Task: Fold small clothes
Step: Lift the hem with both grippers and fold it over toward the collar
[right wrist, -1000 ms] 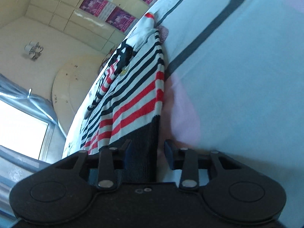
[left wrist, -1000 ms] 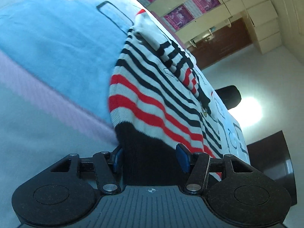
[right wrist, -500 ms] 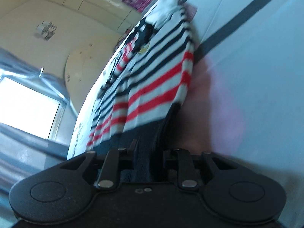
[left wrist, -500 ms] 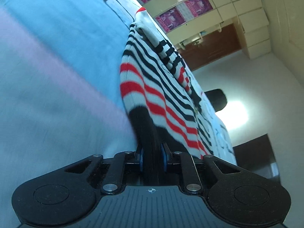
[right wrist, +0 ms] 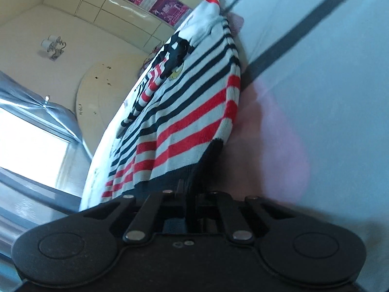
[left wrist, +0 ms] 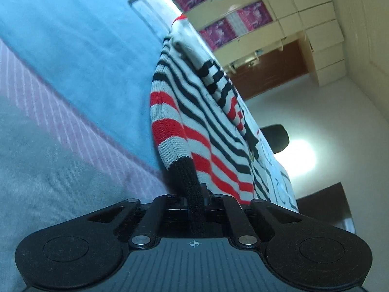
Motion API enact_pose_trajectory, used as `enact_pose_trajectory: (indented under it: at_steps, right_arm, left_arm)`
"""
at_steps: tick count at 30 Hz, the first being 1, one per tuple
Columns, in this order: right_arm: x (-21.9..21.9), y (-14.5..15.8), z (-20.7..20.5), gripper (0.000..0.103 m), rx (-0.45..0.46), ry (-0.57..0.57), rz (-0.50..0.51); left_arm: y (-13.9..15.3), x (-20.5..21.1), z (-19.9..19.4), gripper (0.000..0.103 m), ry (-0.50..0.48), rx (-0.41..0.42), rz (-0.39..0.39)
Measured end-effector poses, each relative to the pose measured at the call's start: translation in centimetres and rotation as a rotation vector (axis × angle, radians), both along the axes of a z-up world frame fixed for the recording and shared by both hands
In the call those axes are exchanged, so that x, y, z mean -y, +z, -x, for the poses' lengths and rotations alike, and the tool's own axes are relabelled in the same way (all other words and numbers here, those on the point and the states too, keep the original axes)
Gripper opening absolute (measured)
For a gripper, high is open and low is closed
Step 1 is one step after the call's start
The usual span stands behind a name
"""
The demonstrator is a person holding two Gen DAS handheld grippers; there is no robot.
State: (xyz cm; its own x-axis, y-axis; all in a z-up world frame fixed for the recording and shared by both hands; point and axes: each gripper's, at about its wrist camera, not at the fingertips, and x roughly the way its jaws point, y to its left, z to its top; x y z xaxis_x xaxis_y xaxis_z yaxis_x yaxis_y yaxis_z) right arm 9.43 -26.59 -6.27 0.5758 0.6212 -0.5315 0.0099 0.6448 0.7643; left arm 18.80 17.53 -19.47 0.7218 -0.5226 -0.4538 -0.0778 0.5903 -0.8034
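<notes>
Pinching the striped sweater's (left wrist: 194, 131) dark hem, left gripper (left wrist: 194, 196) and right gripper (right wrist: 188, 192) both clenched (one corner each), so I can lift it evenly.

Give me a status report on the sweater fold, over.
Left claw and right claw have just closed, each shut on the black hem of the striped sweater. Sweater lies on the bedsheet. Nothing in the way.

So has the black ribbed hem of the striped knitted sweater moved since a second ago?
Yes. The black ribbed hem, then flat on the blue bedsheet, is bunched and pinched between the closed left gripper.
</notes>
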Motion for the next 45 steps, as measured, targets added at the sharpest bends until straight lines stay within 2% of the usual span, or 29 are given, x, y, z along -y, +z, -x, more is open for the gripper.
enact_pose_trajectory:
  at_steps: [5, 7, 10, 11, 12, 14, 17, 23, 29, 35, 41, 45]
  right_arm:
    - [0.8, 3.4, 1.9, 0.006, 0.121, 0.004, 0.033]
    - [1.3, 3.6, 2.1, 0.006, 0.129, -0.012, 0.038]
    - [1.6, 1.1, 1.2, 0.006, 0.030, -0.029, 0.087]
    - [1.7, -0.1, 0.8, 0.006, -0.024, -0.039, 0.087]
    - [2.2, -0.9, 0.9, 0.006, -0.029, -0.064, 0.028]
    - [2.5, -0.9, 1.1, 0.006, -0.032, -0.091, -0.004]
    - [2.3, 0.2, 1.1, 0.006, 0.009, -0.077, 0.036]
    - [1.8, 5.2, -0.7, 0.006, 0.167, -0.059, 0.102]
    - [1.5, 11.2, -5.5, 0.006, 0.300, -0.024, 0.187]
    - [1.5, 14.4, -11.9, 0.006, 0.359, -0.036, 0.217]
    - [1.7, 14.4, -20.1, 0.006, 0.308, -0.053, 0.222]
    - [1.9, 12.2, -26.0, 0.006, 0.247, -0.055, 0.209]
  left_arm:
    - [2.4, -1.1, 2.3, 0.004, 0.071, 0.107, 0.024]
    - [2.6, -1.1, 2.1, 0.004, 0.053, 0.091, -0.008]
    - [0.5, -0.9, 0.5, 0.004, 0.040, -0.023, -0.093]
    - [0.1, -1.0, 0.5, 0.004, 0.054, -0.002, -0.067]
    - [0.1, -1.0, 0.3, 0.004, 0.062, -0.006, -0.053]
    - [0.5, -0.8, 0.0, 0.004, 0.059, -0.009, -0.064]
    - [1.1, -0.9, -0.4, 0.004, 0.068, -0.001, -0.046]
    - [4.9, 0.0, -2.3, 0.004, 0.082, 0.115, -0.014]
    - [9.9, -0.6, -6.2, 0.004, 0.086, 0.195, -0.013]
    - [13.0, -1.1, -13.0, 0.004, 0.087, 0.199, -0.026]
    - [14.4, -1.8, -19.6, 0.004, 0.037, 0.185, -0.064]
    - [13.1, -2.2, -25.0, 0.004, 0.014, 0.148, -0.087]
